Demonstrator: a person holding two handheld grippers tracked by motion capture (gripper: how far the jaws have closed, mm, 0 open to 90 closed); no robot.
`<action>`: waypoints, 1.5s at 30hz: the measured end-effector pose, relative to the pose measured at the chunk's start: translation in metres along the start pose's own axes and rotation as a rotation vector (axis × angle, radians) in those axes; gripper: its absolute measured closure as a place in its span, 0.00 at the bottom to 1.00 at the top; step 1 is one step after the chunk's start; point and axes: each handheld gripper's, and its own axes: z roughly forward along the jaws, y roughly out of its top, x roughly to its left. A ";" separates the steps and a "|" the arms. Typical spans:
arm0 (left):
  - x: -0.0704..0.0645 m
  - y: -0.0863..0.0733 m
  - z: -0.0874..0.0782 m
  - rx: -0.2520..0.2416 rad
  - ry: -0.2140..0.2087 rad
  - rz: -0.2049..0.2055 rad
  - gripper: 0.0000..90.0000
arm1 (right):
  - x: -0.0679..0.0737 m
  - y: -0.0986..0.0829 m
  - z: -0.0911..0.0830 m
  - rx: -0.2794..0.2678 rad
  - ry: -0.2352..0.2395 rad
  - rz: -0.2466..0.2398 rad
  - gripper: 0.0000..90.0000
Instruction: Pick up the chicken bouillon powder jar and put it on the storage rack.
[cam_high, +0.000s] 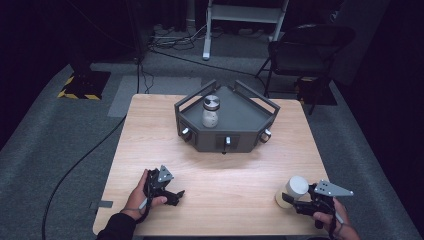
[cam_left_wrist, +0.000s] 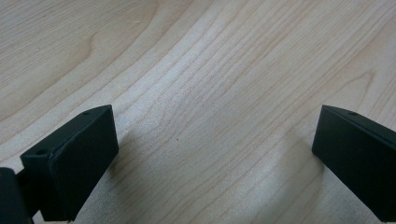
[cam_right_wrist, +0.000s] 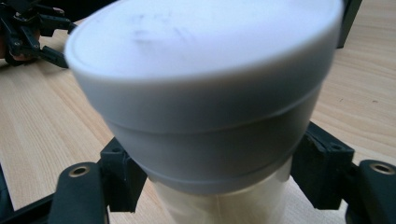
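Observation:
A white-lidded container (cam_high: 293, 190) stands tilted near the table's front right corner, with my right gripper (cam_high: 299, 203) shut on it. In the right gripper view its grey-white lid (cam_right_wrist: 205, 70) looms close, and the jaws press on the pale body (cam_right_wrist: 219, 203) just under it. My left gripper (cam_high: 173, 195) rests on the wood at the front left. Its jaws stand wide apart in the left gripper view (cam_left_wrist: 215, 154) with only bare tabletop between them. The left gripper (cam_right_wrist: 28, 30) also appears far off in the right gripper view.
A dark grey tray (cam_high: 227, 143) with handles and knobs sits at the back centre of the wooden table (cam_high: 220, 175). In it stands a glass jar with a metal lid (cam_high: 211, 111). Behind the table are a folding chair (cam_high: 310, 47) and floor cables (cam_high: 75, 165).

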 end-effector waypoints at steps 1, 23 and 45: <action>0.000 0.000 0.000 0.000 0.000 0.000 0.00 | 0.000 0.000 0.000 -0.001 -0.001 -0.004 0.33; 0.000 0.000 0.000 0.000 -0.001 0.002 0.00 | 0.010 0.005 0.001 -0.008 -0.065 0.000 0.36; 0.000 0.000 0.000 0.000 -0.001 0.002 0.00 | 0.032 0.041 0.013 -0.026 -0.207 0.019 0.37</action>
